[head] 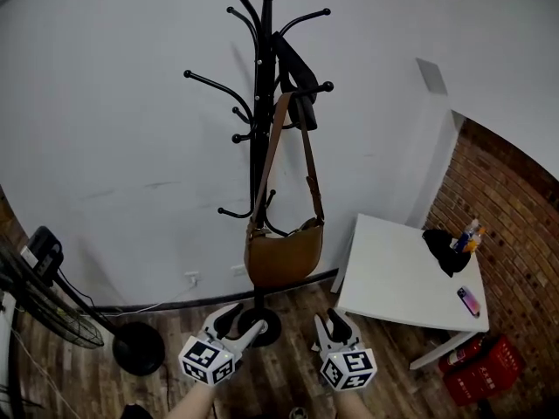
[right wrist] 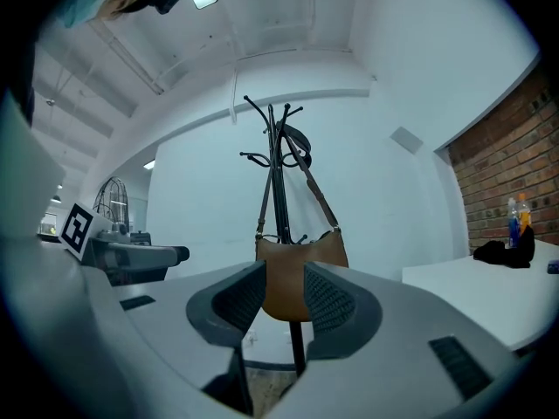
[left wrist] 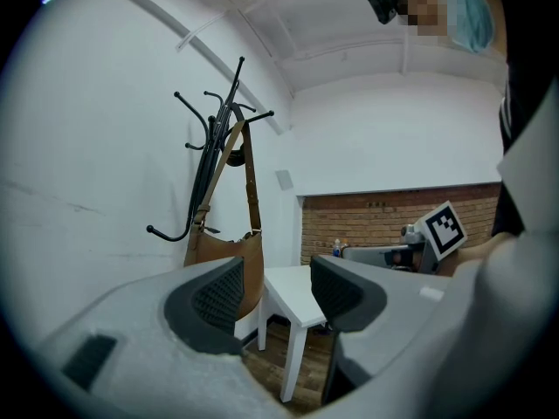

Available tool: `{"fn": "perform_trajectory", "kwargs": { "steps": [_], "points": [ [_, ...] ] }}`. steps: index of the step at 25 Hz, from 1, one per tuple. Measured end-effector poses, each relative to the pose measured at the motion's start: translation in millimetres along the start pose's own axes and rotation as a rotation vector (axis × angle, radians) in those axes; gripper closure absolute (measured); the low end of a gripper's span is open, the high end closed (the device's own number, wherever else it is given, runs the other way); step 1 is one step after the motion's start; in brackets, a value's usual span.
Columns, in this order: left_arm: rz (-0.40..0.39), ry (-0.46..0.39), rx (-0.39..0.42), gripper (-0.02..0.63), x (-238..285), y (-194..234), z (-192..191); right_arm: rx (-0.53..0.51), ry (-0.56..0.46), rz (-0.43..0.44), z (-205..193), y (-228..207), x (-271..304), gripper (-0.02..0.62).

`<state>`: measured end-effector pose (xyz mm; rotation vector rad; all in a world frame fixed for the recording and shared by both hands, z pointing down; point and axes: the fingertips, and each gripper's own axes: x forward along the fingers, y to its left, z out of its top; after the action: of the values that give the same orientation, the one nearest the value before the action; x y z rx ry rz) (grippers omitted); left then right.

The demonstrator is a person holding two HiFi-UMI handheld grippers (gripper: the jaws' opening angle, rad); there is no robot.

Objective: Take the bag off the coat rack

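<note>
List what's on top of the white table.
On the white table lie a black bundle, bottles right beside it, and a phone lying apart near the edge. Whatever lies under the bundle is covered and cannot be seen.

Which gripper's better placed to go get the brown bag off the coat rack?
Probably the right gripper: both are open and empty, but its view has the brown bag centred between its jaws, while the left gripper looks toward the white table, bag off to its side.
</note>
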<state>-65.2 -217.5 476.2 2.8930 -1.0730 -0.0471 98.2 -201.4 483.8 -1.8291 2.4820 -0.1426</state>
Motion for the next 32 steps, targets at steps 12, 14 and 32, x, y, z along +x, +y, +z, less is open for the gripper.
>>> {"fn": "perform_trajectory", "kwargs": {
  "steps": [12,14,32],
  "points": [
    [0.15,-0.049,0.018,0.374,62.0,-7.9,2.2,-0.068,-0.003,0.144,20.2,-66.2,39.6,0.479],
    [0.18,-0.055,0.017,0.374,67.7,-8.7,2.9,-0.078,-0.007,0.165,23.7,-74.3,45.8,0.48],
    [0.212,-0.08,0.13,0.376,118.1,75.5,46.0,-0.099,-0.084,0.149,60.9,-94.9,144.7,0.479]
  ]
}}
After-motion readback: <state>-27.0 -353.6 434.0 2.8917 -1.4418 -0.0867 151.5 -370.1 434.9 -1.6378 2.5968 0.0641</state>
